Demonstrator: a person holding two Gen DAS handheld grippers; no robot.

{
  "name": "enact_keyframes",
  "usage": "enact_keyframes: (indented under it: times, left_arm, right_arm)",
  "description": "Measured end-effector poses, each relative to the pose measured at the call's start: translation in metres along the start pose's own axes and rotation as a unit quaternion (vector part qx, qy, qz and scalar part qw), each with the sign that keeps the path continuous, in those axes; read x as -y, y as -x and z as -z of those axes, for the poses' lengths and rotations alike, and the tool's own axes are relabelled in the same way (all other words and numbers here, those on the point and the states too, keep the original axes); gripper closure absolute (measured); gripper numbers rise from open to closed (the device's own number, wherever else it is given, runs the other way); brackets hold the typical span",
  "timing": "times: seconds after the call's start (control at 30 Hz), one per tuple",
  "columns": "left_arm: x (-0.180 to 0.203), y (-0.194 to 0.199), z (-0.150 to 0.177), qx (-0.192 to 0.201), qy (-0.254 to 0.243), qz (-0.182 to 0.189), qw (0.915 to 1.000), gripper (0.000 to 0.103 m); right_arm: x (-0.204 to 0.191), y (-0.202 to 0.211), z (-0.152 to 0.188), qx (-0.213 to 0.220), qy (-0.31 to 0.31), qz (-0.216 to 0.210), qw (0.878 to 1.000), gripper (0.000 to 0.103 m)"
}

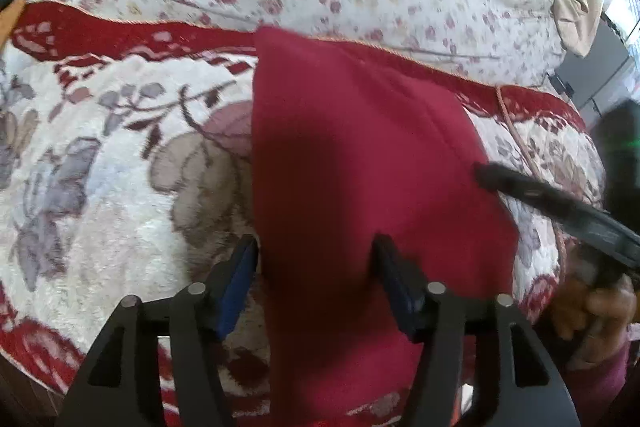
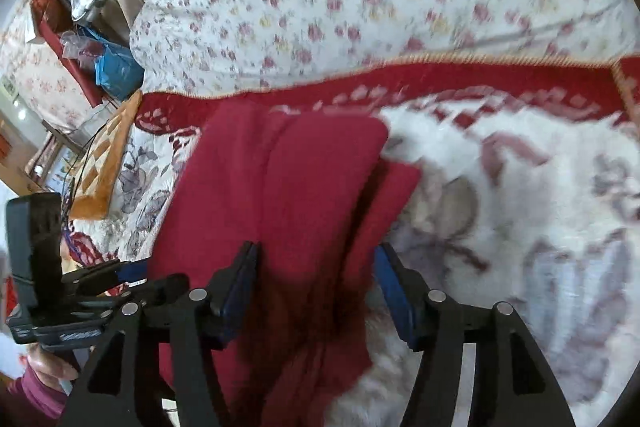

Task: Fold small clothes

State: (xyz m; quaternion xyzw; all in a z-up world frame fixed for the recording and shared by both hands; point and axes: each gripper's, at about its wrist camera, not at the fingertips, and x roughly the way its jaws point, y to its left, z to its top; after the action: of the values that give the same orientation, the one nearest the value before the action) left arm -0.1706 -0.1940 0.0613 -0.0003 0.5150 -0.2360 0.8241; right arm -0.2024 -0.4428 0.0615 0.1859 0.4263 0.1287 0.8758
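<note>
Your left gripper [image 1: 316,259] and right gripper [image 2: 316,263] each straddle the red cloth [image 1: 352,155] on the flowered blanket [image 1: 100,167]; pinching, can't tell. Only the right view shows its doubled edge.

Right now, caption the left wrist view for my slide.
Left hand-held gripper straddling a red garment on a floral blanket.

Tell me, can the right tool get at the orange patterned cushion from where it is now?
Probably not directly. The orange cushion lies far off to one side at the blanket's edge, with the red garment and the left tool between it and the right tool.
</note>
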Motion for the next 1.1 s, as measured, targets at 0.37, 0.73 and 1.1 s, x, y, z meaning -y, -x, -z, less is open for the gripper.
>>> enact_keyframes:
  times: [0.37,0.73,1.1]
  left_arm:
    - [-0.002,0.004,-0.004,0.068,0.006,-0.065,0.9956,0.015]
    - [0.010,0.010,-0.004,0.114,-0.037,-0.099,0.9878,0.012]
    - [0.016,0.027,-0.001,0.152,-0.049,-0.109,0.9811,0.012]
  right_arm:
    - [-0.062,-0.017,0.044,-0.047,0.169,0.059,0.983,0.059]
    - [-0.048,0.019,0.039,0.011,0.078,0.084,0.993,0.031]
    - [-0.054,0.019,0.031,0.037,0.019,0.150,0.988,0.014]
